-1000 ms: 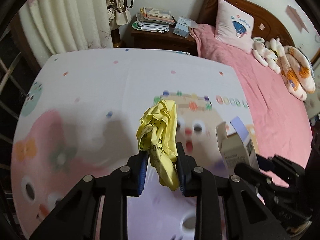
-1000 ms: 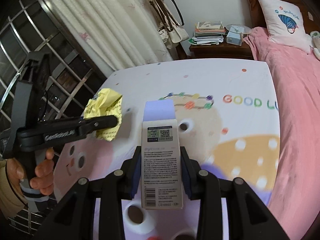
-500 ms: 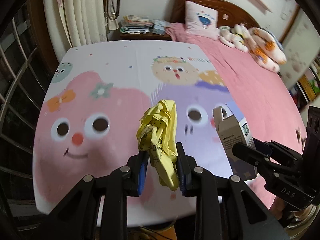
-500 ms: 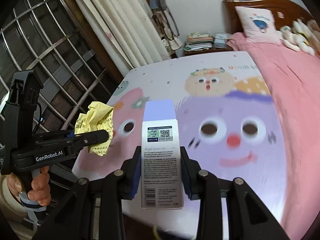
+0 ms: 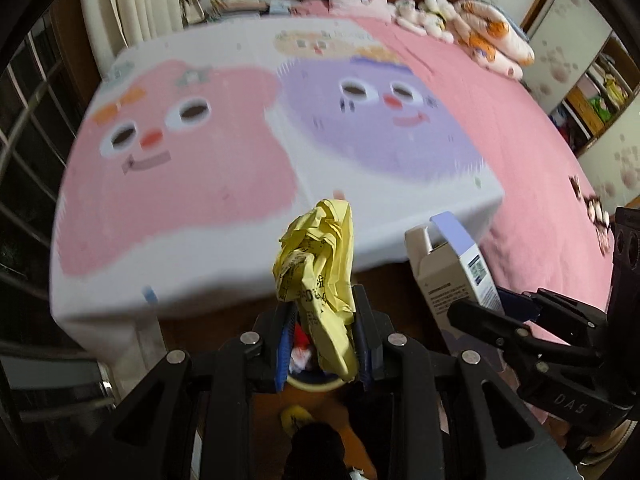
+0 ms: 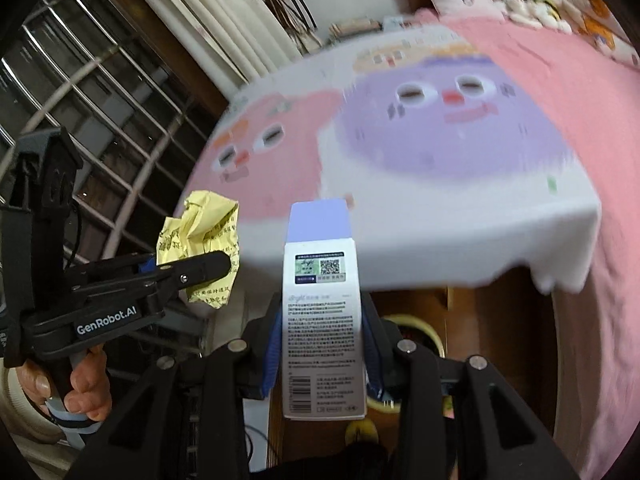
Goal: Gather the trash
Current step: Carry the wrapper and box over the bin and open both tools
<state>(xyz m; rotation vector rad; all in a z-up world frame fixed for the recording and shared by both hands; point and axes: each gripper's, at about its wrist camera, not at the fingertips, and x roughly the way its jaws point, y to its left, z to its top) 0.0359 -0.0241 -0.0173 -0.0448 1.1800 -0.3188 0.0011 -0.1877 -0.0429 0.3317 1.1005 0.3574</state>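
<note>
trash both gripped: crumpled yellow paper (image 5: 320, 276) pinched in left gripper (image 5: 323, 340), white carton (image 6: 323, 320) clamped in right gripper (image 6: 322, 354). bin rim (image 6: 430, 330) glimpsed below, at about three o'clock of the carton. pickup done off the bedspread (image 5: 200, 184) at twelve o'clock; dropping both in judged still left.

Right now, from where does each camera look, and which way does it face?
Left wrist: sits on the left tool, looks steeply down over the cartoon bedspread edge; shows its fingers shut on crumpled yellow paper.
Right wrist: sits on the right tool, faces the same way; shows its fingers shut on a white carton and a hand.
Shared: bedspread, both trash items, the yellow-rimmed bin below, each other's tool.
</note>
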